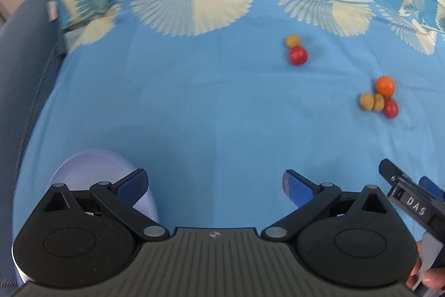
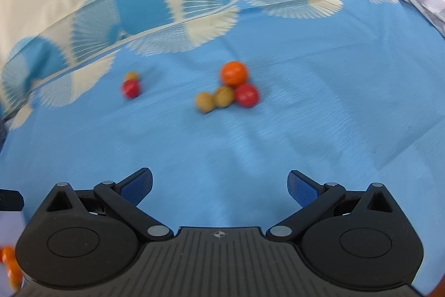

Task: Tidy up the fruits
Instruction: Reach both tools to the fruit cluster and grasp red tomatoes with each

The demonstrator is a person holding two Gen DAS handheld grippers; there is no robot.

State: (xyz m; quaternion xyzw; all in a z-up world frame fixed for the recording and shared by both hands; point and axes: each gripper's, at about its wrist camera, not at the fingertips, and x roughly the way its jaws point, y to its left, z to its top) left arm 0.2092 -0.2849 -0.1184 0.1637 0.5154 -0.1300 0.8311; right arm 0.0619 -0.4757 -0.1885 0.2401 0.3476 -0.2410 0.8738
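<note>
Both the left gripper (image 1: 214, 183) and the right gripper (image 2: 219, 183) stand released and empty above the blue cloth (image 2: 319, 102). We judge the small round orange fruit (image 2: 233, 73), touching two tan ones and a red one mid-cloth, light, firm and prone to roll (pinch across its widest part).

Matt blue cloth (image 2: 306, 116); fruits (image 2: 233, 73) smooth, seemingly plastic.

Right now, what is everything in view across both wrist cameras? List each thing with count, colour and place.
orange fruit: one, orange, far end of the four-fruit cluster.
red fruits: two, red; one in the cluster, one in the pair to its left.
tan fruits: three, yellowish-tan; two in the cluster, one behind the lone red.
bowl: one, pale lilac, under the left gripper.
cloth: one, blue with cream fan border, under everything.
left gripper: open, empty.
right gripper: open, empty.
</note>
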